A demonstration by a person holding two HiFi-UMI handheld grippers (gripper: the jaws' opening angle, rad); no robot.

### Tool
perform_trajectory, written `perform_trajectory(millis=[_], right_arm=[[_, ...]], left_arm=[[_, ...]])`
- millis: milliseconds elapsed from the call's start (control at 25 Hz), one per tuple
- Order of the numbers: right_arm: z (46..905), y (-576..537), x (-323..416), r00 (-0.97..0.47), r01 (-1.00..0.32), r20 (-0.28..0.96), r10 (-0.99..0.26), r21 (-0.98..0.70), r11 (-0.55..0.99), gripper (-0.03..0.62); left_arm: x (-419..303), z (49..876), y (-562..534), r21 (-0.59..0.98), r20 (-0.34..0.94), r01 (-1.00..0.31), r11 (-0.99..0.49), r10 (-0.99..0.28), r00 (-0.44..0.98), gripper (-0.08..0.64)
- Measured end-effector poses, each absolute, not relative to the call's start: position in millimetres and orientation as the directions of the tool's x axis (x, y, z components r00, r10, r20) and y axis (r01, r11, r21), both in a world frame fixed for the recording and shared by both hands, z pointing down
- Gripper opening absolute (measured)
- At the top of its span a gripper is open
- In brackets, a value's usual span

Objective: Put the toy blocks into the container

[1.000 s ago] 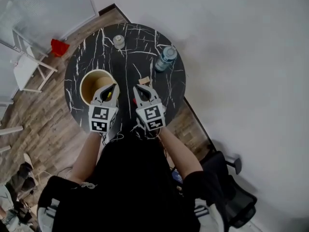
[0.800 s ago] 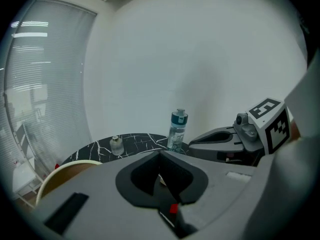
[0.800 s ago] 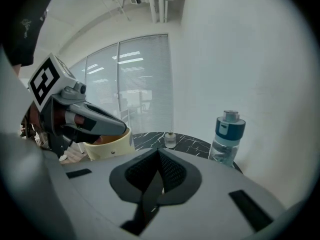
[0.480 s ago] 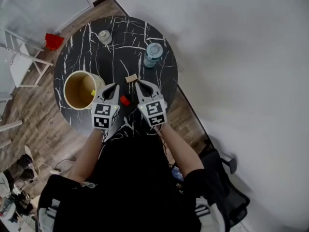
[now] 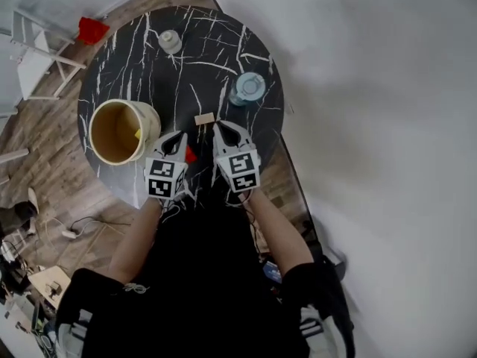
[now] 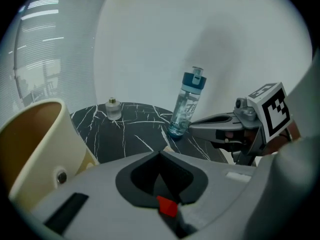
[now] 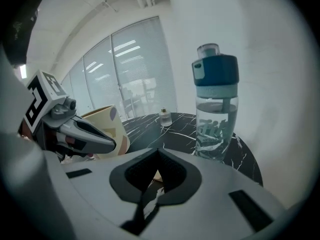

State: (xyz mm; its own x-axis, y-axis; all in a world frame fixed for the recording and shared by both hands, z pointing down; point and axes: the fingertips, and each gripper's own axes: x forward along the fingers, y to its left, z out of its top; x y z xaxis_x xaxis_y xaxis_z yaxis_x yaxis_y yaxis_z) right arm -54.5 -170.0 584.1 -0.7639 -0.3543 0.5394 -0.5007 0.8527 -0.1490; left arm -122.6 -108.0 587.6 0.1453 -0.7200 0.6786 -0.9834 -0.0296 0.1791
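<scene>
We are hovering left claw (image 5: 180, 136), right claw (image 5: 219, 126), both closed, empty, beside red block (image 5: 191, 154) at worktop (image 5: 149, 73) 6 o'clock; container (image 5: 112, 104) at 8 o'clock. We are judging: reach step; next, opening claw around block.

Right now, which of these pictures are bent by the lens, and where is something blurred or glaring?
Head view: sharp, evenly lit, table barely bent. Left gripper view: strong fisheye, black corners, the water bottle seems to lean. Right gripper view: same fisheye; windows glare with light strips, nothing badly blurred.
</scene>
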Motion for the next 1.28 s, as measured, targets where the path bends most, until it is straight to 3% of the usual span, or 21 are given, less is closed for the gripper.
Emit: perform_trajectory(millis=[480,600,640,840,960,1280], right_arm=[[652.0,-165.6,-64.1,-0.716,-0.452,0.667,-0.205,-0.22,0.865,0.002],[664.9,-166.7,-66.9,-0.695,-0.461,0.696,-0.181,-0.238,0.855,0.106],[669.1,-167.5,-67.6,-0.686,-0.47,0.705,-0.179,-0.24,0.85,0.11],[692.7,-170.7,-71.5,-0.642,-0.514,0.748,-0.168,-0.257,0.818,0.107],[698.8,-169.8,-72.4,-0.63,-0.512,0.763,-0.146,-0.266,0.816,0.069],[673.2,-168.7,-75.2,-0.687,-0.487,0.701,-0.19,-0.25,0.837,0.052]], left_arm=[[-127.1,630.3,-92.3,0.181,0.739,-0.979,0.091,-0.67,0.074,0.0],[-128.0,631.4,-87.7,0.166,0.743,-0.981,0.099,-0.667,0.059,0.0],[-129.5,631.1,-86.2,0.168,0.743,-0.98,0.107,-0.667,0.054,0.0],[-139.8,636.4,-73.2,0.169,0.755,-0.974,0.154,-0.655,0.028,0.0],[-144.3,634.3,-71.0,0.167,0.752,-0.973,0.161,-0.659,0.02,0.0],[-145.7,620.8,-75.3,0.133,0.74,-0.984,0.12,-0.672,0.018,0.0]])
